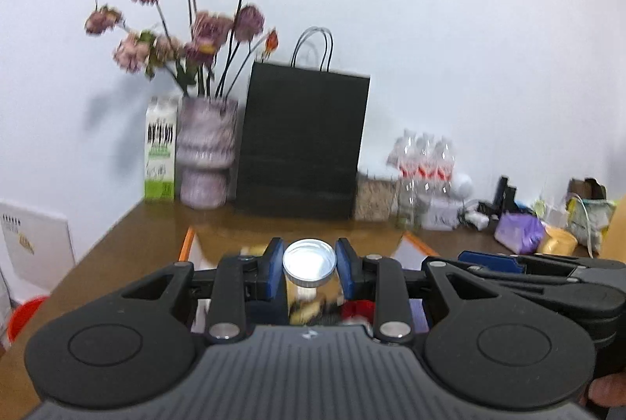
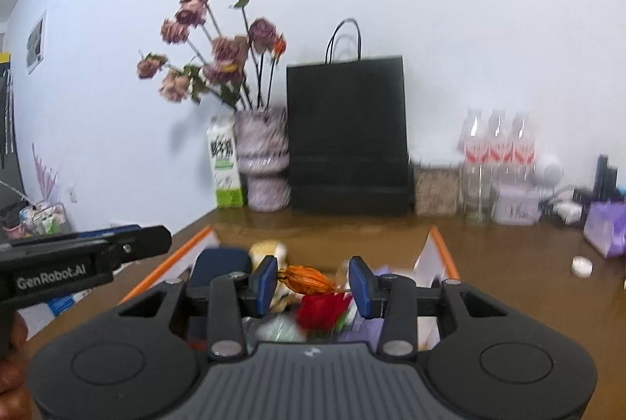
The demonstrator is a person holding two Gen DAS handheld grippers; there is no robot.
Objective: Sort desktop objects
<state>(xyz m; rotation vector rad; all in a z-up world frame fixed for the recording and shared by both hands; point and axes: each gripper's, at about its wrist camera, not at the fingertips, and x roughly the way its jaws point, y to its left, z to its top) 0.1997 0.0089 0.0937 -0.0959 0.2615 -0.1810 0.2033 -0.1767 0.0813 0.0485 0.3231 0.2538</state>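
My left gripper [image 1: 309, 265] is shut on a clear glass jar with a silver lid [image 1: 309, 260], held upright above an orange-edged box [image 1: 187, 244]. My right gripper [image 2: 314, 281] stands open over the same box [image 2: 440, 246]. An orange dried flower [image 2: 307, 281] lies between its blue pads, touching the left pad [image 2: 269, 277]; whether it is held I cannot tell. Below it in the box are a red flower [image 2: 321, 310], a dark blue case [image 2: 221, 265] and a pale object [image 2: 270, 249]. The left gripper shows at the left of the right wrist view [image 2: 129, 242].
At the back of the brown table stand a vase of dried pink roses [image 1: 205, 154], a green-and-white carton [image 1: 159, 150], a black paper bag [image 1: 303, 142] and several water bottles [image 1: 424, 161]. A purple packet [image 1: 518, 232] and a small white candle [image 2: 581, 266] lie on the right.
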